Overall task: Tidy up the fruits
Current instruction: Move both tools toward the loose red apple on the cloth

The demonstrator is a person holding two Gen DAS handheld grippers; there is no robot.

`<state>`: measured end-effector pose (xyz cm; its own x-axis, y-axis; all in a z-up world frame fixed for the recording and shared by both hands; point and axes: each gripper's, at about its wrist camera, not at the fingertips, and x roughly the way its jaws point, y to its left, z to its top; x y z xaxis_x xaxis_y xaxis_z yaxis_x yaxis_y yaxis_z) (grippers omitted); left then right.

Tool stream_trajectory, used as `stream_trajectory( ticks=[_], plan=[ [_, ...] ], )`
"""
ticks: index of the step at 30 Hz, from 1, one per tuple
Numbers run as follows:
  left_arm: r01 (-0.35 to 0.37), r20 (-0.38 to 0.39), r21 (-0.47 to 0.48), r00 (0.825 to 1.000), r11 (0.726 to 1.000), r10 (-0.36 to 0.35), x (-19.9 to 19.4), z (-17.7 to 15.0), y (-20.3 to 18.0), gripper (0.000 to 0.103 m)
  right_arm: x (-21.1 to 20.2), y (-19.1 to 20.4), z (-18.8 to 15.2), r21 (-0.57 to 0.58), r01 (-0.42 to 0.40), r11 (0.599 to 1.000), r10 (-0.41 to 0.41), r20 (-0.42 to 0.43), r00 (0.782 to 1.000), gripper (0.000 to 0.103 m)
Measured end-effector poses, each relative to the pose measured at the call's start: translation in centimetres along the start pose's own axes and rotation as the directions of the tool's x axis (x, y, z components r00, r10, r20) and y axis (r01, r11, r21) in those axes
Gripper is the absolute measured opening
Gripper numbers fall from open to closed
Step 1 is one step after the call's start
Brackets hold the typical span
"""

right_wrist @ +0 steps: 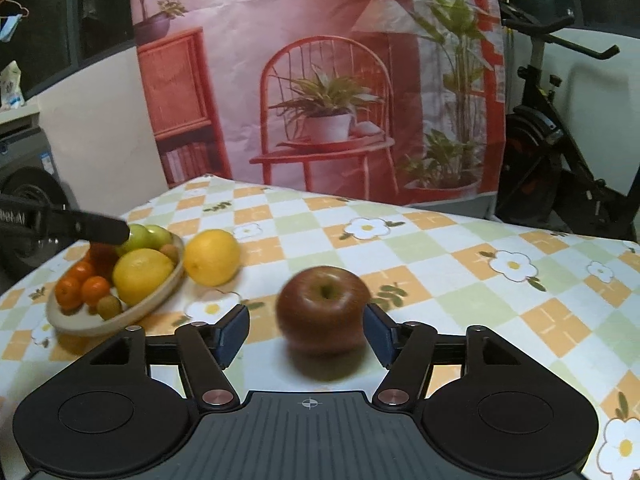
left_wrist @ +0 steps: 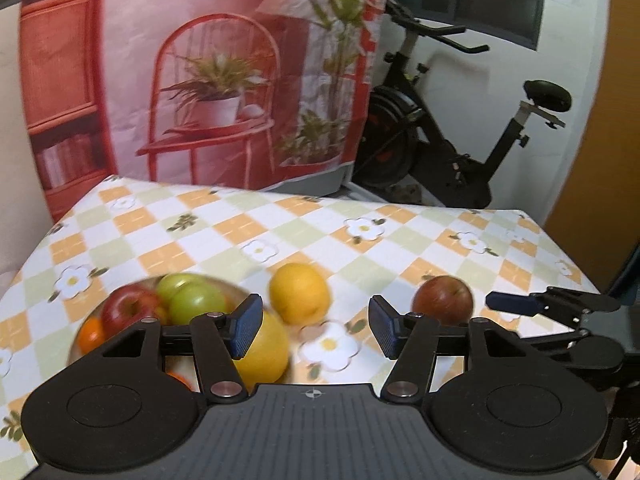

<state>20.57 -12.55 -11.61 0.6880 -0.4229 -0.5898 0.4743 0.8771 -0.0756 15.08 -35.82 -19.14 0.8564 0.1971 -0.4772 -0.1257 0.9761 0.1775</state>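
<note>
You are bracketing the dark red apple with your right gripper: its fingers are spread wide, one pad just beside the apple's right flank, the other well off its left, so nothing is gripped yet. That placement looks like a set-up for lifting it toward the bowl, which is lying beyond your left finger, already crowded with a lemon, green apples and small oranges. A loose orange is sitting between, touching the bowl's rim, and may be blocking the straight path. Your left gripper is hanging wide and empty, the bowl under its left finger
</note>
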Motion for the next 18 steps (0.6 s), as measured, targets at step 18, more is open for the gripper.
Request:
stream_trajectory(
  ticks=[18],
  plan=[
    [0.057,-0.041,-0.020,0.997,0.998,-0.058,4.2,1.7,-2.2,0.079,1.8,-1.4,-0.7,-0.030,-0.005,1.000,0.004,-0.029,1.000,0.089]
  ],
)
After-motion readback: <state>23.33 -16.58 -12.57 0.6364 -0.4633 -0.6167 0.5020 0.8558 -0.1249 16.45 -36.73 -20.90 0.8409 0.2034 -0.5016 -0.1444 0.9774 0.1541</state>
